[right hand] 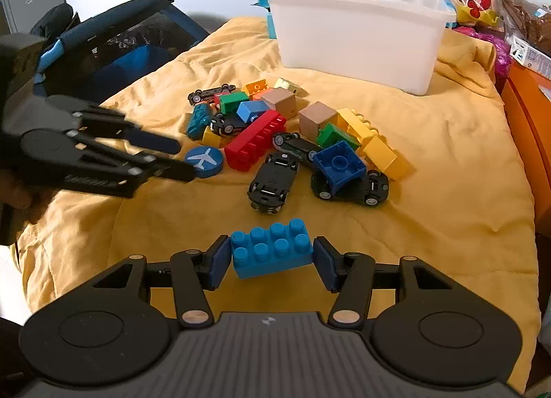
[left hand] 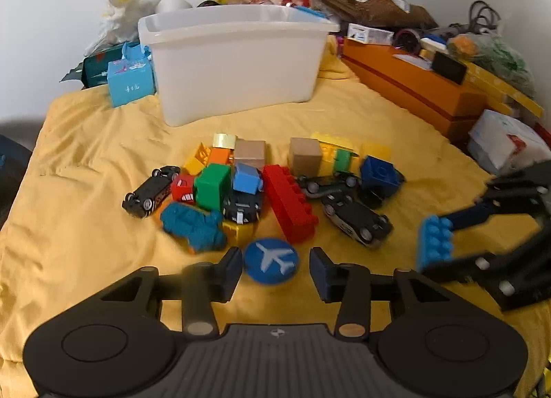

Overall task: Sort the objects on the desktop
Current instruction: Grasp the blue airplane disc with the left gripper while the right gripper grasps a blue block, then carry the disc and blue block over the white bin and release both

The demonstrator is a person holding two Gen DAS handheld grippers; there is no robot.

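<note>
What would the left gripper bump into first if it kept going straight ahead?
Most likely the round blue airplane disc, which lies on the yellow cloth right between the left gripper's open fingers. Depth is hard to judge.

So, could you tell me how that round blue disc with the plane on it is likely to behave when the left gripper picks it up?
The blue disc looks thick and rigid, so it should hold its shape. It lies flat on the soft yellow cloth, so the left gripper, jaws open either side, must probably pinch its curved rim, where it could slip. Dropped on edge, it might roll.
</note>
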